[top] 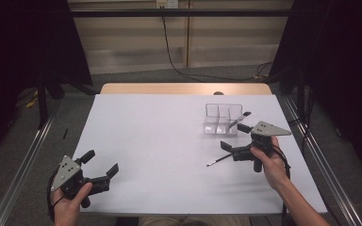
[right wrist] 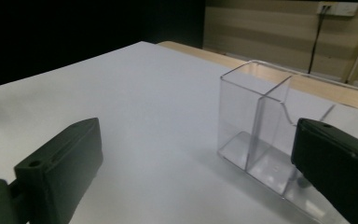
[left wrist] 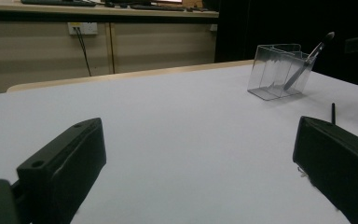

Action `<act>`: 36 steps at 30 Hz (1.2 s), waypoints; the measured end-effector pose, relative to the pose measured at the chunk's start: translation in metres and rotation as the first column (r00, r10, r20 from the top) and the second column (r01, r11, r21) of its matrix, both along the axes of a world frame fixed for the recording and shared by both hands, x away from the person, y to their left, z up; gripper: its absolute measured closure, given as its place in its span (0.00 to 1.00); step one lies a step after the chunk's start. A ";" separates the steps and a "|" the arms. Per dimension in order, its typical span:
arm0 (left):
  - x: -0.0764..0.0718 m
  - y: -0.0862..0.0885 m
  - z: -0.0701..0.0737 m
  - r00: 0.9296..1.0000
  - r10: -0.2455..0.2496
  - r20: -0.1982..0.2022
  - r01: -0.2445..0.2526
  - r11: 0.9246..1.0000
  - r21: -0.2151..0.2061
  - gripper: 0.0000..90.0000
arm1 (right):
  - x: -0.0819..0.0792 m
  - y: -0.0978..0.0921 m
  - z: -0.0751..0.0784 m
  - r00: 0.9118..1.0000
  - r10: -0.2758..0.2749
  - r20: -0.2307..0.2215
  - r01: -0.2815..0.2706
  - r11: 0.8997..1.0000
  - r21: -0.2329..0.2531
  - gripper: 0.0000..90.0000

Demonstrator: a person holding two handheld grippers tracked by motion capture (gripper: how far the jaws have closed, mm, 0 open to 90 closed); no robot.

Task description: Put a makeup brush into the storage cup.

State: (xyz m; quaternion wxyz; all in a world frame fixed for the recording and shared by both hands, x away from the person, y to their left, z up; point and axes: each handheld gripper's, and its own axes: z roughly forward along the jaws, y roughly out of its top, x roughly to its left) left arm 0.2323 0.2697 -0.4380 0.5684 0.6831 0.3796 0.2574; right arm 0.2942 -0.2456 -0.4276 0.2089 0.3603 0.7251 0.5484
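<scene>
A clear plastic organizer point(top: 223, 120) with three compartments stands on the white table point(top: 160, 141) at the back right. A black pen point(top: 239, 120) leans in its right compartment, and a second black pen point(top: 219, 160) lies flat on the table in front of it. My right gripper point(top: 234, 137) is open beside the organizer, just above the lying pen, holding nothing. The right gripper view has the organizer point(right wrist: 261, 126) close ahead between the jaws. Open and empty, my left gripper point(top: 100, 163) sits at the front left. It faces the organizer point(left wrist: 277, 70) and leaning pen point(left wrist: 307, 63) far off.
The table's wooden far edge point(top: 184, 88) shows beyond the white sheet. Metal rails point(top: 23, 165) run along both sides of the table. A black cable point(top: 169, 52) hangs down the back wall.
</scene>
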 end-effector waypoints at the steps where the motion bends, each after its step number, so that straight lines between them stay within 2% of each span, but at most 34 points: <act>1: 0.000 0.000 0.000 1.000 0.003 0.000 -0.003 1.000 -0.004 0.03 | 0.001 0.001 -0.001 1.000 0.014 -0.012 -0.014 1.000 -0.001 0.02; 7: 0.000 0.000 0.000 1.000 0.002 0.002 -0.002 1.000 -0.002 0.03 | 0.007 0.007 -0.002 0.998 0.010 -0.055 -0.012 0.999 -0.041 0.03; 13: 0.000 0.000 0.000 1.000 0.003 0.003 -0.003 1.000 -0.003 0.03 | 0.013 0.009 0.001 0.994 0.026 -0.106 -0.035 0.996 -0.081 0.02; 15: 0.000 0.000 0.000 1.000 0.002 0.002 -0.002 1.000 -0.005 0.03 | 0.016 0.009 0.001 0.987 0.059 -0.149 -0.076 0.991 -0.109 0.01; 17: 0.000 0.000 0.000 1.000 0.002 0.003 -0.002 1.000 0.001 0.03 | 0.018 0.011 0.001 0.980 0.084 -0.178 -0.112 0.982 -0.151 0.01; 21: 0.000 0.000 0.000 1.000 0.001 0.001 -0.001 1.000 0.003 0.03 | 0.020 0.015 0.001 0.973 0.112 -0.204 -0.152 0.969 -0.195 0.01; 23: 0.000 0.000 0.000 1.000 0.001 0.002 -0.001 1.000 0.004 0.03 | 0.021 0.019 0.002 0.965 0.141 -0.220 -0.189 0.958 -0.216 0.01; 26: 0.000 0.000 0.000 1.000 0.001 0.002 -0.001 1.000 0.003 0.03 | 0.024 0.024 0.004 0.944 0.193 -0.268 -0.262 0.932 -0.249 0.01; 30: 0.000 0.000 -0.001 1.000 0.005 -0.003 -0.005 1.000 0.005 0.03 | 0.029 0.030 0.005 0.917 0.231 -0.326 -0.329 0.899 -0.289 0.02; 32: 0.000 0.000 0.000 1.000 0.004 0.000 -0.004 1.000 0.006 0.03 | 0.032 0.032 0.005 0.908 0.240 -0.344 -0.350 0.886 -0.304 0.03; 34: 0.000 0.000 0.000 1.000 0.005 0.002 -0.005 1.000 0.006 0.03 | 0.035 0.034 0.004 0.893 0.254 -0.371 -0.380 0.866 -0.324 0.04; 36: 0.000 0.001 0.000 1.000 0.005 0.001 -0.005 1.000 0.007 0.03 | 0.037 0.036 0.003 0.886 0.264 -0.382 -0.402 0.847 -0.347 0.05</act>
